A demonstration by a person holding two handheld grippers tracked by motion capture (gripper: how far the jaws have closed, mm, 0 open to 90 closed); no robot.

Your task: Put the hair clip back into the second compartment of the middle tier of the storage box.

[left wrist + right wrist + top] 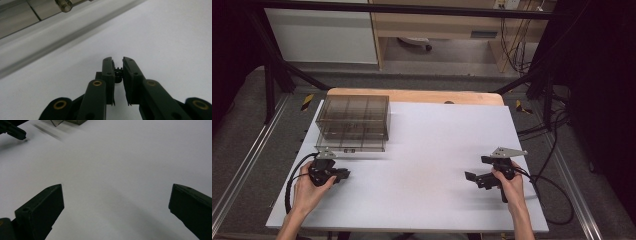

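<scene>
Resting on the white table (427,165), the left gripper (343,175) is sitting just beside the clear plastic drawer organizer (353,122), jaws nearly together on nothing; the right gripper (472,177) is waiting well apart, jaws wide. Drawers appear closed, work seemingly unstarted.

You've got two grippers: left gripper (343,175), right gripper (471,176). One hand on each, so two hands: left hand (309,192), right hand (512,186). One clear drawer box (353,122), two stacked tiers. One white table (422,170).
</scene>
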